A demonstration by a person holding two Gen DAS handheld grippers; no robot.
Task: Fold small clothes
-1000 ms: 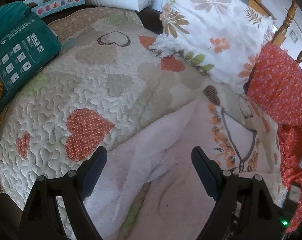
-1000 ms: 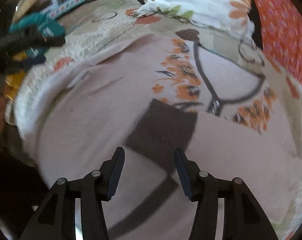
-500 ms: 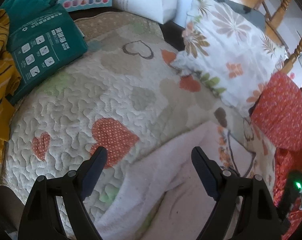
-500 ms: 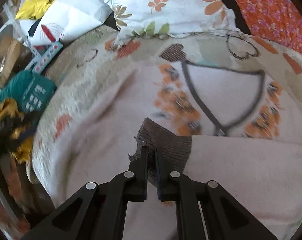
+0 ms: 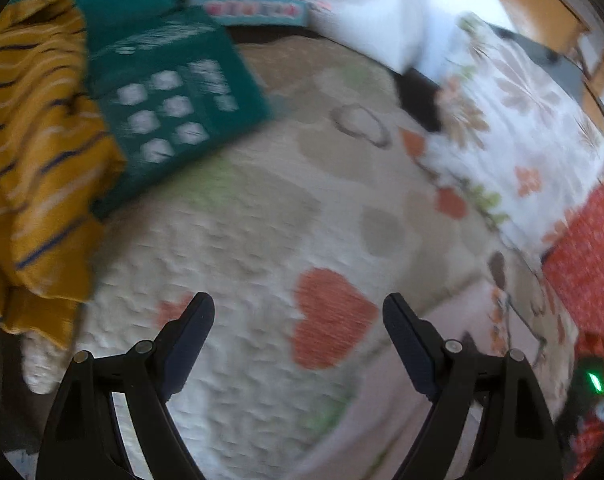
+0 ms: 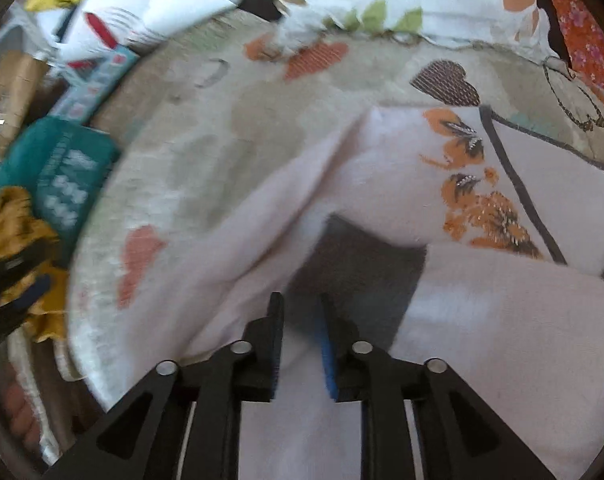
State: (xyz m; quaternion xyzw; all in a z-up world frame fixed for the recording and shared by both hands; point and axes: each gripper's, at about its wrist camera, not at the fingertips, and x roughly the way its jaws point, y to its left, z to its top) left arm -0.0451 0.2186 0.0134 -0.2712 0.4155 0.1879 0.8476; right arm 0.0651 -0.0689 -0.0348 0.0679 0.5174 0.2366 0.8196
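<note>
Behind the right claw (image 6: pixel 300 304), blur hides any grip on the sweater (image 6: pixel 501 340).

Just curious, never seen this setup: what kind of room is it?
Probably a bedroom: a heart-patterned quilt covers what looks like a bed, a floral pillow lies on it, and clothes like the pale sweater.

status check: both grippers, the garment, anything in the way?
Left gripper open, empty, over quilt. Right gripper part open at the pink garment's brown cuff, grip unclear. Yellow striped cloth and green pack off to the side, clear.
</note>
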